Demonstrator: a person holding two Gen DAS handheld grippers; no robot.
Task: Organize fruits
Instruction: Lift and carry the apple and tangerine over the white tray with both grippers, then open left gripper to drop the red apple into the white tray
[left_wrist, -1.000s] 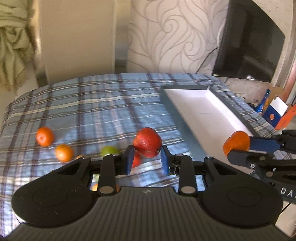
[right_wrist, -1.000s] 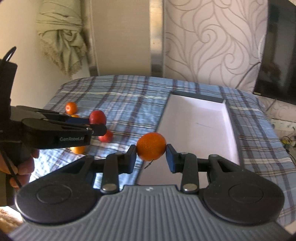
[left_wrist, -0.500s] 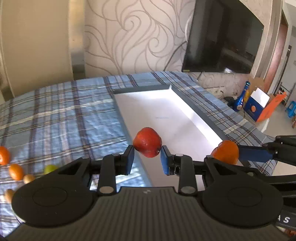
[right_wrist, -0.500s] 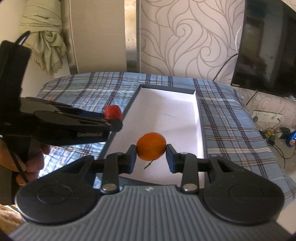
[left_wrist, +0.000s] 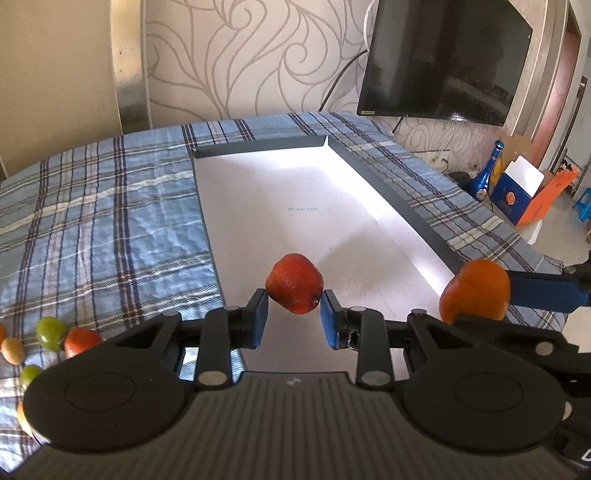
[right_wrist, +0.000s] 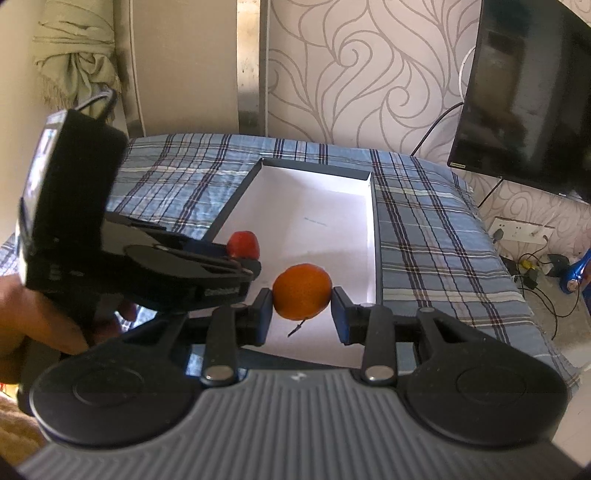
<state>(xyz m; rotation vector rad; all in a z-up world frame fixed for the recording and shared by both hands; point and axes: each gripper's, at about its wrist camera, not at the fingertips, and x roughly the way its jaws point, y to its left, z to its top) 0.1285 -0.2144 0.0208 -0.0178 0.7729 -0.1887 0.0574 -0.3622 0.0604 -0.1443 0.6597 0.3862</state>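
Two fruits are up in the air, one in each claw. The left gripper is pinched onto a red fruit, with both blue pads pressed against its sides. The right gripper squeezes an orange fruit the same way. Both fruits hang over the near end of the white tray, which lies on the blue checked cloth.

It looks like the carrying part of the job, with the putting-down part next. For that, each claw would need to go lower until its fruit is close to the tray floor, and only then open. Round fruit dropped from high up could roll or bounce.

The tray floor is bare, so there is lots of room to set things down. Its dark walls run along both long sides and the far end, and they should stop a rolling fruit. The two claws are close side by side, so they could bump if both go down together. More small fruits wait on the cloth, off to the left of the tray.
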